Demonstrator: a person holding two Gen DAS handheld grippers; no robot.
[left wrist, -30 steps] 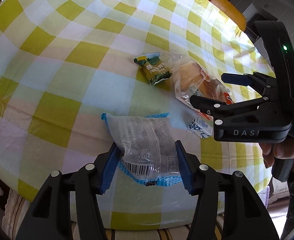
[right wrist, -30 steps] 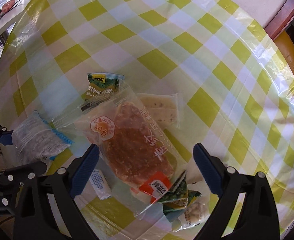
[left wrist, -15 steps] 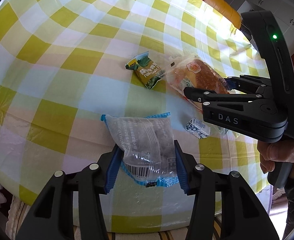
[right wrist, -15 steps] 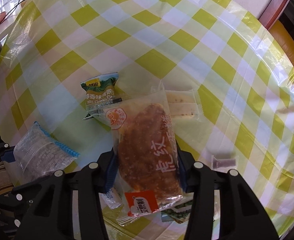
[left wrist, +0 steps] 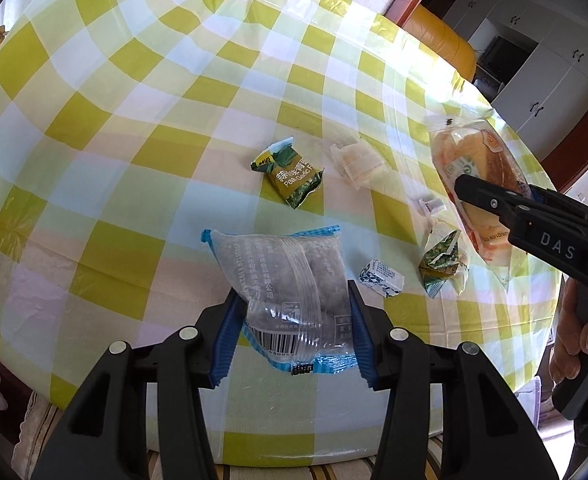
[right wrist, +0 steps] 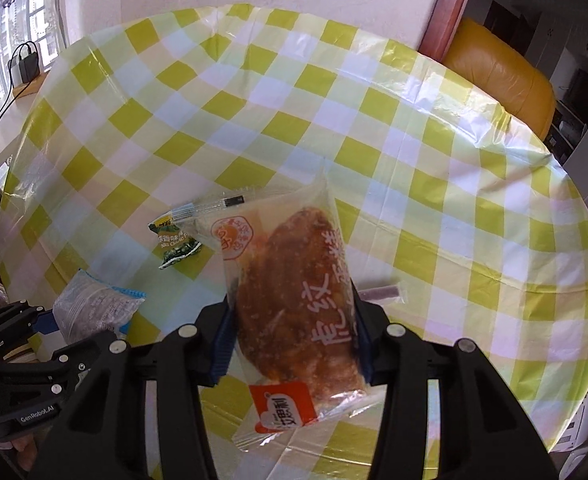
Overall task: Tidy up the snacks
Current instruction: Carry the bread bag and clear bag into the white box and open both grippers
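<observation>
My left gripper (left wrist: 292, 312) is shut on a clear blue-edged snack packet (left wrist: 282, 276), its far end over the yellow-checked table (left wrist: 134, 120). My right gripper (right wrist: 290, 322) is shut on a bagged bread with an orange label (right wrist: 294, 292), lifted off the table; the same bread (left wrist: 474, 168) shows at the right of the left wrist view. On the cloth lie a green pea packet (left wrist: 292, 176), a pale wrapped bar (left wrist: 358, 160), a second green packet (left wrist: 440, 260) and a small blue-white candy (left wrist: 380, 278).
A small clear-wrapped piece (left wrist: 430, 205) lies near the bread. An orange leather seat (right wrist: 498, 76) stands behind the table at the right, white cabinets (left wrist: 542, 60) beyond it. A charger and cable (right wrist: 24, 66) sit on a sill at the left. A hand (left wrist: 586, 336) holds the right gripper's handle.
My right gripper closed on the bagged bread and raised it off the table, uncovering the pale bar and the second green packet. The left gripper kept its hold on the clear packet.
</observation>
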